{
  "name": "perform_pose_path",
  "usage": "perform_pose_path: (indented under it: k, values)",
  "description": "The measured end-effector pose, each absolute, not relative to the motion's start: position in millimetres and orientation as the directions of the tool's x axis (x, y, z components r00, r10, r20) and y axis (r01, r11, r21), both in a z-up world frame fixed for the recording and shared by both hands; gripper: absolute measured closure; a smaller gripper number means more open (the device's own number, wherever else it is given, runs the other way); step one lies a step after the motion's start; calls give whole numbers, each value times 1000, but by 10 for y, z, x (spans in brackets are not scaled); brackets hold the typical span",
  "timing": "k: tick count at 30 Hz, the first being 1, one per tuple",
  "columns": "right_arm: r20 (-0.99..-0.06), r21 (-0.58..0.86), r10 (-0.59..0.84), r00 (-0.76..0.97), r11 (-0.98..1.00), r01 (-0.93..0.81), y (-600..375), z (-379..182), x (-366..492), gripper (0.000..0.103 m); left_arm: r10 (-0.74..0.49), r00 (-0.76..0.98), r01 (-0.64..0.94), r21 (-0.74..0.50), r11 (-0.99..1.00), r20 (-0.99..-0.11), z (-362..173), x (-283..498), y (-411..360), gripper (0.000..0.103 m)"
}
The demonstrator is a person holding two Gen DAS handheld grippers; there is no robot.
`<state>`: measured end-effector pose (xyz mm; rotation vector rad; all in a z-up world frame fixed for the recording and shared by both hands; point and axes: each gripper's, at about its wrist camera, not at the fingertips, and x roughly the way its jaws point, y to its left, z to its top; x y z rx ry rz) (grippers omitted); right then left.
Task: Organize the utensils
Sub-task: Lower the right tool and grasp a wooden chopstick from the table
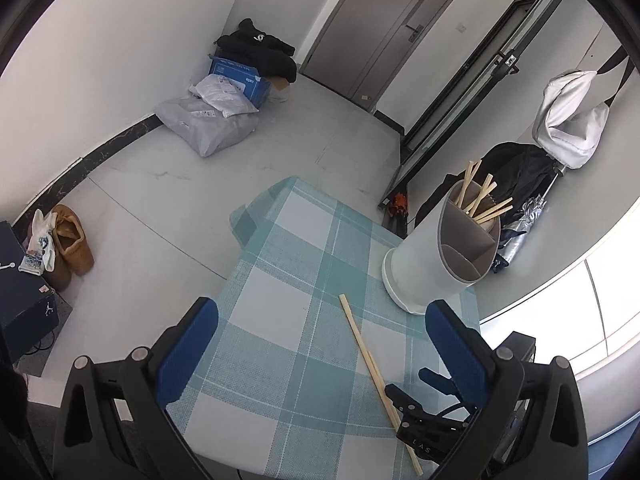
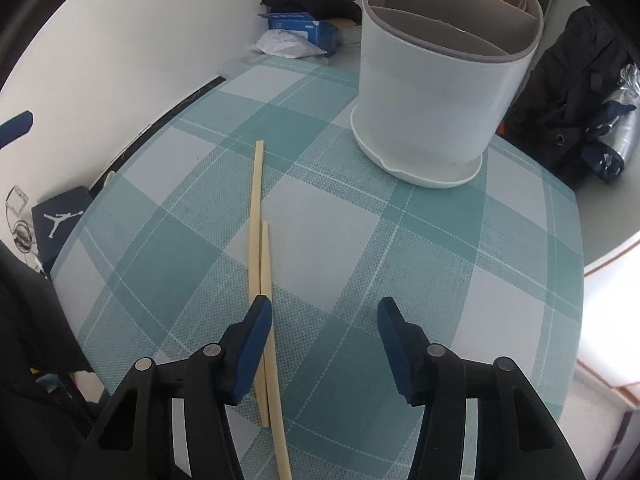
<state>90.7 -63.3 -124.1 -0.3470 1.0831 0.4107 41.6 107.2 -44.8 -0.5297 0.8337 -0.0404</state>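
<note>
Two pale wooden chopsticks [image 2: 258, 240] lie side by side on the teal checked tablecloth [image 2: 400, 248]; they also show in the left wrist view [image 1: 370, 364]. A white utensil holder [image 2: 440, 80] with grey dividers stands at the far right of the table and holds several chopsticks [image 1: 482, 202] in its back compartment. My right gripper [image 2: 325, 314] is open and low over the cloth, its left finger [image 2: 256, 340] over the near part of the chopsticks. My left gripper [image 1: 320, 320] is open and empty above the table. The right gripper shows in the left wrist view [image 1: 424, 400].
The table's far edge drops to a grey floor with parcels and a blue box [image 1: 236, 76], brown shoes [image 1: 70, 240] and a dark shoebox [image 2: 60, 216]. A black bag [image 2: 580, 92] and a white garment [image 1: 572, 116] hang right of the holder.
</note>
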Motion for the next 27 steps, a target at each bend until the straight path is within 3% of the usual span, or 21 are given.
perform_pose_path:
  k: [10,15,17,21,27]
  values:
    - [-929,-131,108,354,798,-588,-369,-1257,1001,56,-264,667,-189,-501,844,-697,-468,463,1185,1]
    - [-934,-57,174,312,790,-611,-281,-1298,1084,77,-260,657,-204,-499,842,-708,-502,481,1252,1]
    - [-937,-28,206,283,762,-646,-203,-1295,1066,98,-245,652,-223,-490,843,-717,-533,489,1287,1]
    - [-940,29,245,238,751,-660,-163,-1248,1162,99,-229,631,-255,-478,841,-741,-625,545,1322,1]
    - [-891,167,359,277,828,-536,-602,-1047,1293,99,-189,559,-308,-414,857,-807,-836,696,1191,1]
